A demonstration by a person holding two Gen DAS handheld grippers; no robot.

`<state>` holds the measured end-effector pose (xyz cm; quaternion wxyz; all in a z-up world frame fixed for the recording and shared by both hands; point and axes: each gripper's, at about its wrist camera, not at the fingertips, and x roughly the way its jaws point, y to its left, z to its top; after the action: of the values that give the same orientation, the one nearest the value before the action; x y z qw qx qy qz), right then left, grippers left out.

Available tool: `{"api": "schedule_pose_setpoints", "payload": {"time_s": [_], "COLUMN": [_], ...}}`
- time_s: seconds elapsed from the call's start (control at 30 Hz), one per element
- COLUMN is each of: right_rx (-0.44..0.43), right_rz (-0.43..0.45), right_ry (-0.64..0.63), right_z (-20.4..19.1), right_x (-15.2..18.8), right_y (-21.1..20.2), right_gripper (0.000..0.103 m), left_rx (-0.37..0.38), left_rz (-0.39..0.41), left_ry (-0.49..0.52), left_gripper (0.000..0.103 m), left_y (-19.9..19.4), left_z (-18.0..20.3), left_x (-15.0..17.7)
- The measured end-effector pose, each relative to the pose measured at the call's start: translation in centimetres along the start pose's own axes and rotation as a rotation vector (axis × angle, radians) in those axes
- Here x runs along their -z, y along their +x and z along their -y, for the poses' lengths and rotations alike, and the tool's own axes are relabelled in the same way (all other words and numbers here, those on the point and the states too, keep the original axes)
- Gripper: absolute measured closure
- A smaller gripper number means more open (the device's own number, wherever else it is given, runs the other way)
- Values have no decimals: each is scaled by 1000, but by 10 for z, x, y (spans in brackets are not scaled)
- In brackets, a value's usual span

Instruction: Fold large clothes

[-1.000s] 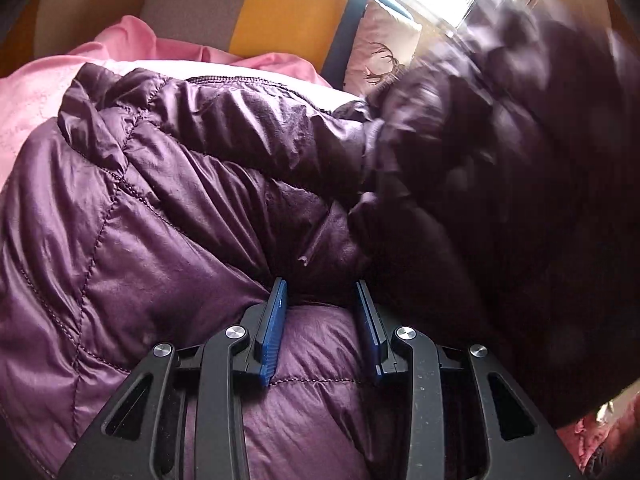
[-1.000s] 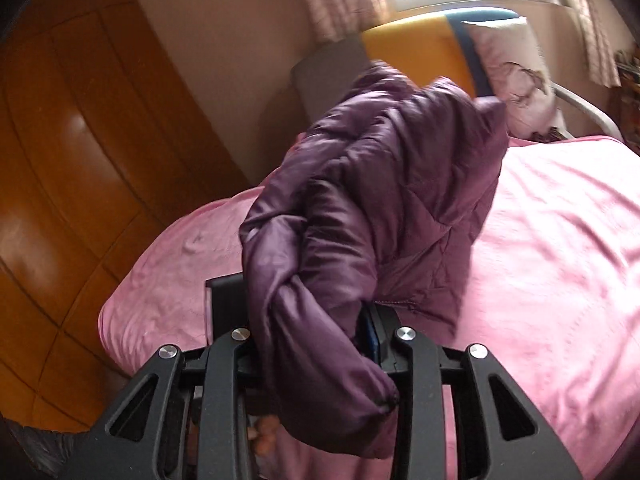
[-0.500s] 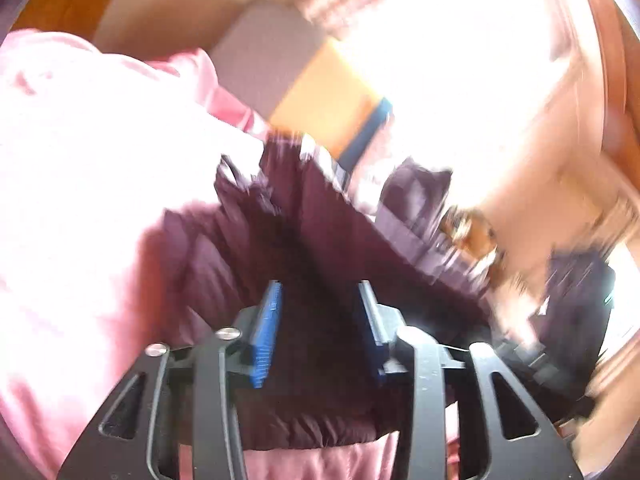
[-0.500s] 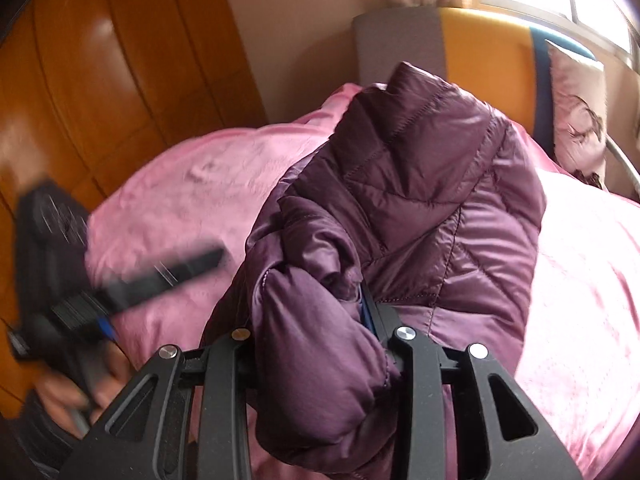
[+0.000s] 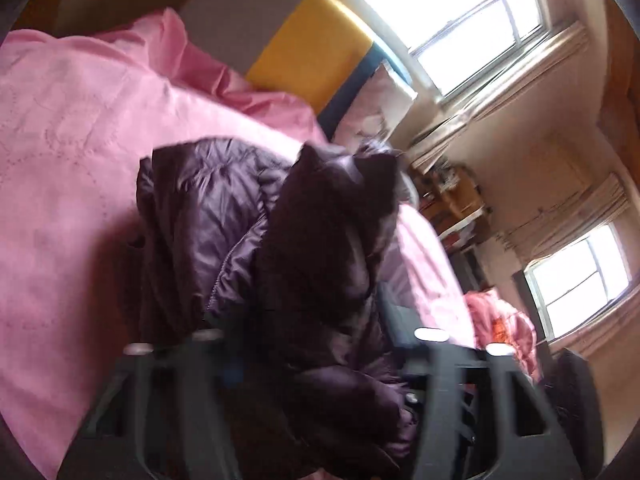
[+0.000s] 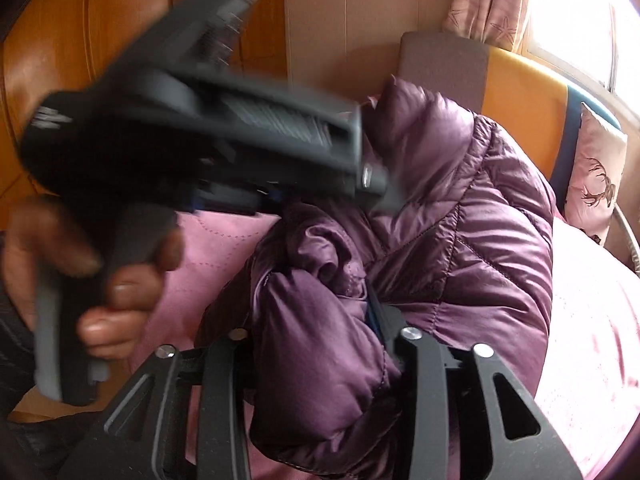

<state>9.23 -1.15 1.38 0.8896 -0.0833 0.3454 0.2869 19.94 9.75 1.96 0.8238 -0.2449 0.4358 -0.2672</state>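
Note:
A quilted purple jacket (image 5: 320, 248) lies bunched on the pink bed cover (image 5: 72, 184). In the blurred left wrist view a dark fold of it fills the gap of my left gripper (image 5: 316, 344), whose jaws are closing on the fabric. In the right wrist view a thick roll of the jacket (image 6: 472, 216) sits between the fingers of my right gripper (image 6: 320, 320), whose jaws are opening while the blue pad still touches it. The left gripper (image 6: 372, 184) reaches in from the upper left, its tips at the jacket's upper edge, held by a hand (image 6: 120, 292).
The pink bed cover (image 6: 592, 320) spreads to the right. A grey and yellow headboard (image 5: 316, 52) and a deer-print pillow (image 6: 596, 188) stand behind. A wooden wardrobe (image 6: 100, 20) is at the left, bright windows (image 5: 452, 20) beyond the bed.
The left gripper has lifted away from the flat jacket and swung across to its raised upper edge. The right gripper has lowered the jacket roll towards the bed and rolled.

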Motion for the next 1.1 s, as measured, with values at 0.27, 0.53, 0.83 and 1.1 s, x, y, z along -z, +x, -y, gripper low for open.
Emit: {"api": "schedule_pose_setpoints", "payload": {"time_s": [0.27,0.53,0.83,1.1], "right_rx": [-331,-138,50,19], "right_rz": [78,6,-51,-86], "right_ry": [192,204,-35,-97], "right_z": [76,108,33,36], "right_x": [12,41,53,55], "right_y": [-73,-61,-14,2], "right_gripper": [36,44,43,40], "left_rx": [1,-48,-361,-394], "left_rz": [-28,-62,-73,-31], "left_ry": [13,16,-93,-129], "left_gripper": [86,86,57,44], "left_y": [4,1,1,17], "left_z": [5,6,-50,-80], "left_x": [-10,-20,-7,21]}}
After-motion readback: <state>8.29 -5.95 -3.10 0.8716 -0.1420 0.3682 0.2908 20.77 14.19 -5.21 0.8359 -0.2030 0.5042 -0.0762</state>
